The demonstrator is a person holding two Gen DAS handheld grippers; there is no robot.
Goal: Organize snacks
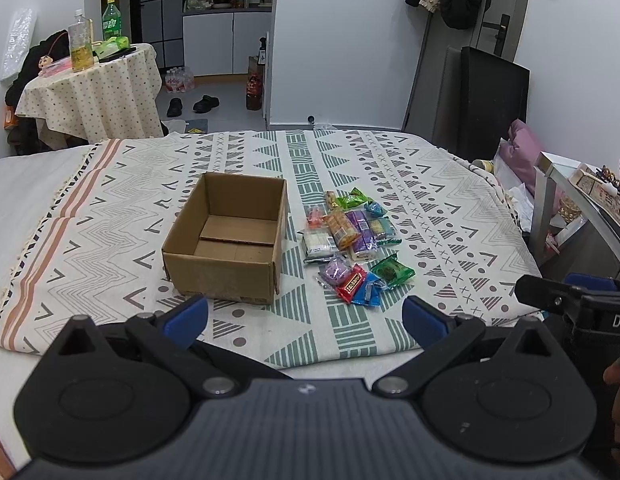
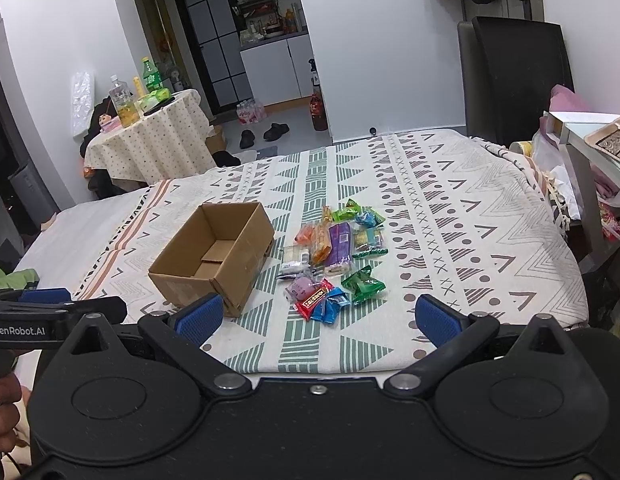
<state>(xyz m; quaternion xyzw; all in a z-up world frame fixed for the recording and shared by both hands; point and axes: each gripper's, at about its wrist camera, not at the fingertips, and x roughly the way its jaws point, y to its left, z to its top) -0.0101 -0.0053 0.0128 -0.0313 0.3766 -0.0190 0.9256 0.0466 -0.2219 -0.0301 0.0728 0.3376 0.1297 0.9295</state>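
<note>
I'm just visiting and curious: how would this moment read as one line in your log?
stage: start | left gripper: open, empty | right gripper: open, empty | cardboard box: empty | snack packets: piled beside box, on blanket

A round table (image 1: 89, 92) under a dotted cloth holds bottles (image 1: 81, 42); black shoes (image 1: 205, 103) sit on the floor.

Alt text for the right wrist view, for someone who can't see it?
An empty cardboard box sits on a patterned cloth, with a pile of snack packets just to its right. The open right gripper frames the bottom, holding nothing; the left gripper shows at the left edge.
</note>
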